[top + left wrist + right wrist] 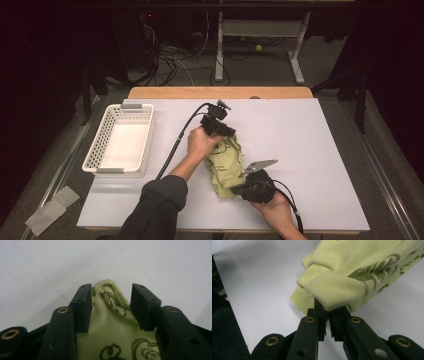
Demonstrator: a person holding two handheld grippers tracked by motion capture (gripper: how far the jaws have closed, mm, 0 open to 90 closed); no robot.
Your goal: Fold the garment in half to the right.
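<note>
While the right tool (327,315) sits clenched on the near hem of the yellow-green cloth (226,162), the left tool (110,307) stands released at the far end, its pads apart with the bunched fabric lying loose between them and touching neither. Centre of the high view, that is where the cloth lies: a crumpled printed garment on the white desk (310,150), running from the left tool (220,129) just above centre down to the right tool (250,186) at lower centre. Over at the left edge of the frame waits a white basket (102,142), well apart from the action.

Now, how to play this step well? My read is that the cloth is being folded or gathered, with the far end just let go. The right hand has the only grip, so it should hold firm and steady; the pinch in the right gripper view catches a thick folded edge, and a jerk could pull it free. The left tool wants to lift clear without dragging the ridge of fabric between its pads, or else come down lower and bite the whole fold, not just the top layer. Keep the cloth flat on the desk as the pads go.
</note>
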